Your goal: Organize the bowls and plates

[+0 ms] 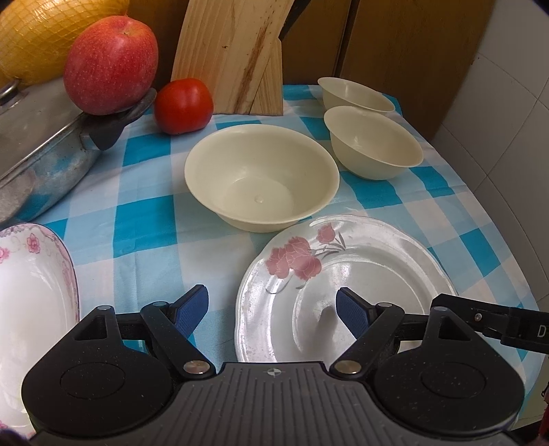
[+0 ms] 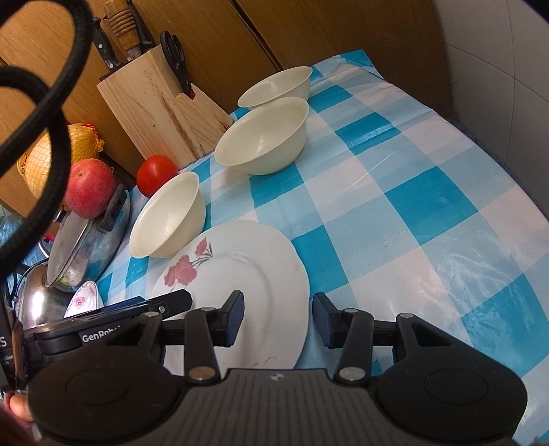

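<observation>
A white plate with red flowers (image 1: 346, 284) lies on the checked cloth, also in the right wrist view (image 2: 240, 274). Three cream bowls stand beyond it: a near one (image 1: 262, 175) (image 2: 168, 216), a middle one (image 1: 372, 142) (image 2: 264, 137) and a far one (image 1: 355, 94) (image 2: 278, 87). A pink-patterned dish (image 1: 34, 291) sits at the left. My left gripper (image 1: 272, 310) is open and empty over the plate's left edge. My right gripper (image 2: 278, 317) is open and empty, its jaws on either side of the plate's right edge. The right gripper's finger (image 1: 487, 320) shows at the plate's right.
A wooden knife block (image 1: 236, 58) (image 2: 161, 103) stands at the back. A tomato (image 1: 183, 104) (image 2: 156, 175), an apple (image 1: 109, 65) (image 2: 89, 192) on a metal pot (image 1: 41, 144) (image 2: 85, 236) and a netted fruit (image 1: 41, 31) are at the left. A tiled wall (image 2: 514, 85) is at the right.
</observation>
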{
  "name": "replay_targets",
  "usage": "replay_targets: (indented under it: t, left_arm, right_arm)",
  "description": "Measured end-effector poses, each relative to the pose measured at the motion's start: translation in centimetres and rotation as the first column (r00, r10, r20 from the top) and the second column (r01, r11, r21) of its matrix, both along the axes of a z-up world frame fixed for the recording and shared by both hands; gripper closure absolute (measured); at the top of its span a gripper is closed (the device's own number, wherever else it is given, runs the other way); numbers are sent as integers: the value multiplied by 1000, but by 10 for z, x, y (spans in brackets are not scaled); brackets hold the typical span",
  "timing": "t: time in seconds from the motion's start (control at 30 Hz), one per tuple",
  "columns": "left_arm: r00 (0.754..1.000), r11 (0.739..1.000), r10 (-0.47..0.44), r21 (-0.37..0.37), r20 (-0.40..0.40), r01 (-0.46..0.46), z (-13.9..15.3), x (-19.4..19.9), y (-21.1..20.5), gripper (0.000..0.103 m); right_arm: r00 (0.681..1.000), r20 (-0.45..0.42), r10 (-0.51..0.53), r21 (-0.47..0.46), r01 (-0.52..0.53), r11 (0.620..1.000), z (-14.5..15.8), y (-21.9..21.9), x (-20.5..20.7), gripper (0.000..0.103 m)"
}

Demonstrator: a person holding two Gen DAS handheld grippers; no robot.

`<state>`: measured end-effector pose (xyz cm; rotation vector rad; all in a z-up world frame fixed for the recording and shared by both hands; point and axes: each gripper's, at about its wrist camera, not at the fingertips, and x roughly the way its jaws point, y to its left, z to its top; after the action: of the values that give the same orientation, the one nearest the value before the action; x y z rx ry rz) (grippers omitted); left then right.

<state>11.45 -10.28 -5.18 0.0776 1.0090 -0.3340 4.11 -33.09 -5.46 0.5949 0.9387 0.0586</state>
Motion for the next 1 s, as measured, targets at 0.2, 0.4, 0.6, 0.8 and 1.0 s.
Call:
replay_targets:
  t: [0.2, 0.4, 0.6, 0.8, 1.0]
  left_arm:
    - [1000, 1000, -15, 2, -6, 15, -4, 2, -2, 17]
    - [999, 999, -39, 11, 9, 38, -5, -1, -6, 16]
    - [999, 999, -49, 7, 20, 49, -6, -3, -4, 15]
    - [996, 996, -85, 21, 21, 84, -5, -8, -14, 15]
    - [992, 992, -124, 23, 12, 123, -3, -19, -22, 15]
  right_arm:
    - [1000, 24, 14, 23, -14, 1000, -2, 1, -2, 56]
    - [990, 72, 122, 5, -123, 992, -1, 15, -1, 24]
    - [994, 66, 85, -3, -85, 996, -2, 9, -4, 41]
    - [993, 93, 72, -15, -71, 997, -3, 7, -7, 50]
    - [998, 64, 26, -32, -24, 999, 1, -10, -22, 51]
